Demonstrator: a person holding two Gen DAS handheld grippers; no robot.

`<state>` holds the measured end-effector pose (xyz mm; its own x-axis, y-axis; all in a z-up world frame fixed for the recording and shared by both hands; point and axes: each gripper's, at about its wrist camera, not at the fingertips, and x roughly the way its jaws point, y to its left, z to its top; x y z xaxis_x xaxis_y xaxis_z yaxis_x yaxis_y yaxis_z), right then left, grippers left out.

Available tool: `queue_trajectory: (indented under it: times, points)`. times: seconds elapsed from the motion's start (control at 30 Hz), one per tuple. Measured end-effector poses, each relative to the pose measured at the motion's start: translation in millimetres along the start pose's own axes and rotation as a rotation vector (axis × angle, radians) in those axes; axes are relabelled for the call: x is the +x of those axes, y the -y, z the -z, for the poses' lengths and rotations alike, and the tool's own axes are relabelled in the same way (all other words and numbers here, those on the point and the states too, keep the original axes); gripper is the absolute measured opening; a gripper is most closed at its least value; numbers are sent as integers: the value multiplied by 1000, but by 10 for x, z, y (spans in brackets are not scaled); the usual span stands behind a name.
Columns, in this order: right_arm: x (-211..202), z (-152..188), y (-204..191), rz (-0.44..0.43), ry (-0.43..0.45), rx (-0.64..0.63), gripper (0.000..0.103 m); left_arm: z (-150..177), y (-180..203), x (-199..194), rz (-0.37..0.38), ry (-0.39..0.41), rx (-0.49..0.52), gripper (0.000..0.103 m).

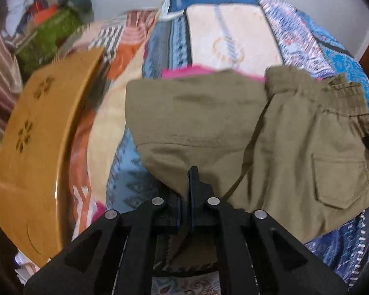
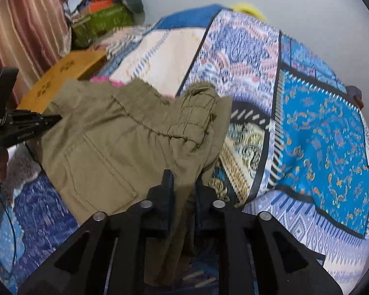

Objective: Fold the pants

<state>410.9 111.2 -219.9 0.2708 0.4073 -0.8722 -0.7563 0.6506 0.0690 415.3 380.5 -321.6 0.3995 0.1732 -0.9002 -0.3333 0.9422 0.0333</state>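
Olive-green pants (image 1: 233, 132) with an elastic waistband and a flap pocket hang over the patterned bedspread. My left gripper (image 1: 193, 172) is shut on the pants' fabric near their lower left edge. In the right wrist view the same pants (image 2: 125, 135) are bunched, waistband up. My right gripper (image 2: 182, 179) is shut on a fold of the pants below the waistband. The left gripper (image 2: 24, 125) shows at the left edge of that view, pinching the cloth's other side. A pink cloth (image 1: 184, 71) peeks out behind the pants.
The bed carries a blue, white and orange patterned bedspread (image 2: 319, 123). A yellow-brown wooden board (image 1: 37, 147) stands at the left. A pile of boxes and clothes (image 2: 103, 12) sits by the white wall, beside a striped curtain (image 2: 24, 36).
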Motion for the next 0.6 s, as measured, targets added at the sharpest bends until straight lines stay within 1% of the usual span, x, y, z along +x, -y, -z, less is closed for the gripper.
queue_trajectory:
  times: [0.07,0.2,0.3,0.4,0.47,0.53,0.6]
  points:
    - [-10,24,58,-3,-1,4,21,50,3,16,-20,-5,11,11]
    - [-106,92,137,20,8,17,37,119,57,-62,-65,-6,45,12]
    - [-223,125,176,21,22,40,38,193,65,-169,-94,-16,55,14]
    - [-429,139,141,29,53,36,38,263,52,-303,-126,-28,81,14]
    - [-607,139,103,25,79,28,38,305,50,-474,-123,-29,83,14]
    - [-784,136,63,10,102,20,38,336,93,-742,-85,0,91,14]
    - [-1045,130,-4,13,146,11,38,356,203,-1143,-72,75,117,14]
